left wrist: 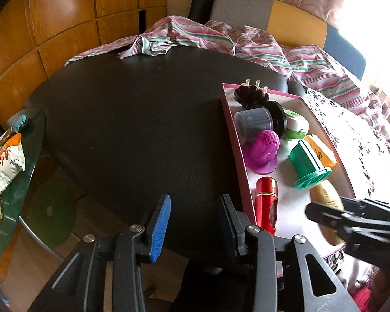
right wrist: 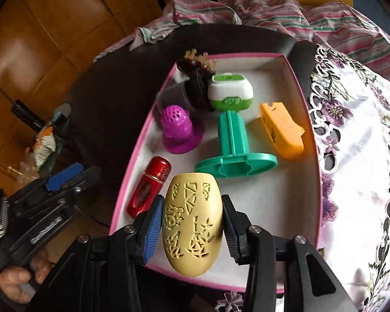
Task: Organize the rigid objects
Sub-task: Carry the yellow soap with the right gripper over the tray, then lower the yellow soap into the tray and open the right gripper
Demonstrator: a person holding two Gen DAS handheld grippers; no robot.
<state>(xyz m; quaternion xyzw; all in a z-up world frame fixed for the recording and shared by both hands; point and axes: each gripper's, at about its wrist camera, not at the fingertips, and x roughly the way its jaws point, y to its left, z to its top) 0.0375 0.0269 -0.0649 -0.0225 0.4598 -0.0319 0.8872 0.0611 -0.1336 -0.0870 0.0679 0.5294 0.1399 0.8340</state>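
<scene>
- Right claw (right wrist: 192, 231) pinches the cream egg-shaped carved plastic shell (right wrist: 192, 223): one blue pad on each side, long axis pointing away from the claw.
- Shell sits over the near end of the pink-rimmed white cardboard box (right wrist: 316, 161); can't tell whether it touches the box floor.
- Just left of the right claw, in the box: red glossy metal cylinder (right wrist: 148, 191), lying on its side.
- Ahead of the right claw: teal plastic stand with a round base (right wrist: 234, 156), lying tipped over.
- Ahead-left: magenta perforated plastic dome on a disc (right wrist: 180, 132). Ahead-right: orange plastic wedge-shaped case (right wrist: 282, 130).
- Further ahead: white-and-green plastic case (right wrist: 230, 92), beside a dark translucent plastic cup (right wrist: 176, 96) lying on its side.
- Left claw (left wrist: 192, 223) is spread with nothing between its pads, over the black leather desk (left wrist: 132, 119), box rim just to its right.
- Beyond the desk, far from both claws: pink-and-green striped cloth (left wrist: 221, 36), bunched.
- Right of the box: white floral-embroidered cloth (right wrist: 364, 140).
</scene>
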